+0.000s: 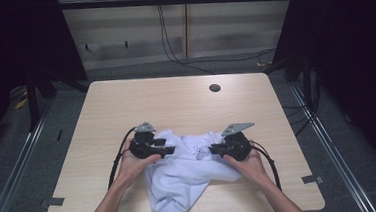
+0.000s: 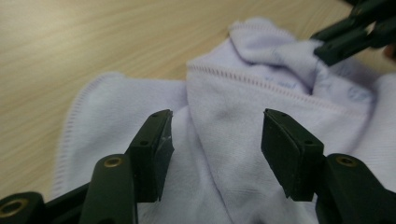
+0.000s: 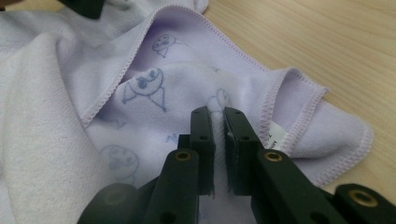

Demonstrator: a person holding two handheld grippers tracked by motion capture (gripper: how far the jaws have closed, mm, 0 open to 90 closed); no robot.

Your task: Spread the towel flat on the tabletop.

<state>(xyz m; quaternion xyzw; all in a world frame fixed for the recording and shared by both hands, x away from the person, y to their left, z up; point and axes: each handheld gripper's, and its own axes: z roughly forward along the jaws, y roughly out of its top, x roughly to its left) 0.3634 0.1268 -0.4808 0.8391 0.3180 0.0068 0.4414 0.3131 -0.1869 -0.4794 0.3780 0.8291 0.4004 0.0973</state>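
A pale lilac cloth (image 1: pixel 181 179) with stitched hems and faint drawn cartoon faces lies crumpled on the near half of the wooden table (image 1: pixel 175 97). My left gripper (image 1: pixel 171 149) is at the cloth's left side, pointing right. In the left gripper view its jaws (image 2: pixel 215 133) stand open just over a hemmed fold of the cloth (image 2: pixel 233 102), with nothing pinched. My right gripper (image 1: pixel 213 148) is at the cloth's right side, pointing left. In the right gripper view it (image 3: pixel 218 116) is shut on a raised ridge of the cloth (image 3: pixel 56 93). The left gripper view also catches the right gripper (image 2: pixel 327 49) farther off, on the fabric.
A small white label (image 3: pixel 276 137) is sewn in the hem beside the right gripper's jaws. A round cable hole (image 1: pixel 215 88) sits near the table's far edge. Bare tabletop lies beyond the cloth and to both sides. Cables run across the floor behind the table.
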